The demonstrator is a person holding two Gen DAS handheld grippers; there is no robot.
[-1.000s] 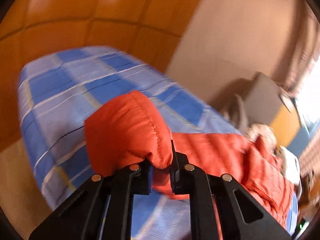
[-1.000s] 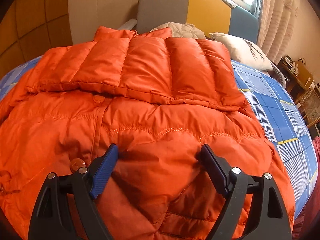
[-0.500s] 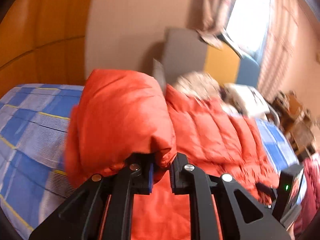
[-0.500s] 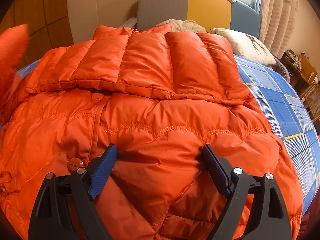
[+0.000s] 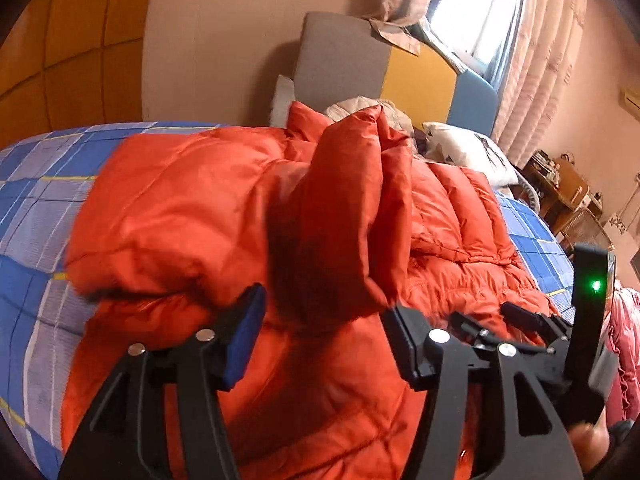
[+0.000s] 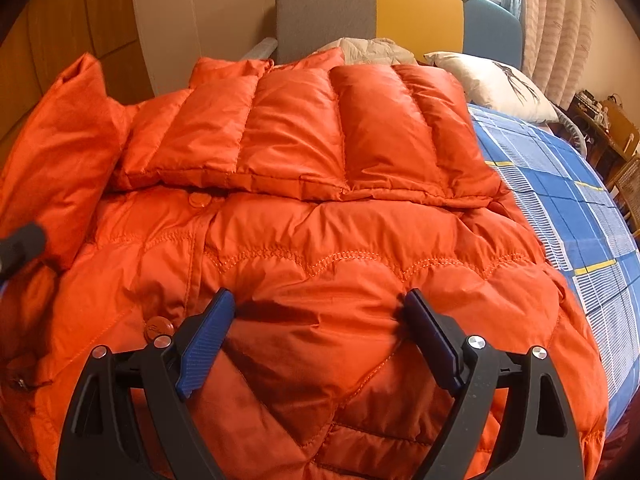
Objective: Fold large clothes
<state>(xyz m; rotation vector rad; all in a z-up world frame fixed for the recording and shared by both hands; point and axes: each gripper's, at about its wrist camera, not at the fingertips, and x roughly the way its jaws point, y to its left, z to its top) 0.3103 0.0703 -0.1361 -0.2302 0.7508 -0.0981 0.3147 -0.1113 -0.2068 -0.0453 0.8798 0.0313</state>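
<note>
An orange puffer jacket (image 6: 320, 240) lies spread on the bed, front up, with its quilted hood (image 6: 304, 136) flat at the far end. In the left wrist view the jacket's left sleeve (image 5: 344, 216) stands bunched over the jacket's body (image 5: 460, 248), just beyond my fingers. My left gripper (image 5: 324, 324) is open, the sleeve's end loose between its jaws. My right gripper (image 6: 320, 320) is open, resting on the jacket's lower front, holding nothing. The left gripper's fingertip (image 6: 20, 244) shows at the right wrist view's left edge, by the raised sleeve (image 6: 60, 152).
The bed has a blue plaid sheet (image 6: 580, 208). A white pillow (image 6: 492, 80) and a beige garment (image 6: 372, 50) lie near the grey, yellow and blue headboard (image 6: 400, 8). A wooden side table (image 5: 560, 184) stands beyond the bed. Curtains (image 5: 540, 48) hang at the window.
My left gripper carried the sleeve from the left side of the bed over onto the jacket's body and opened, releasing it. The right gripper stayed open on the jacket's front.
</note>
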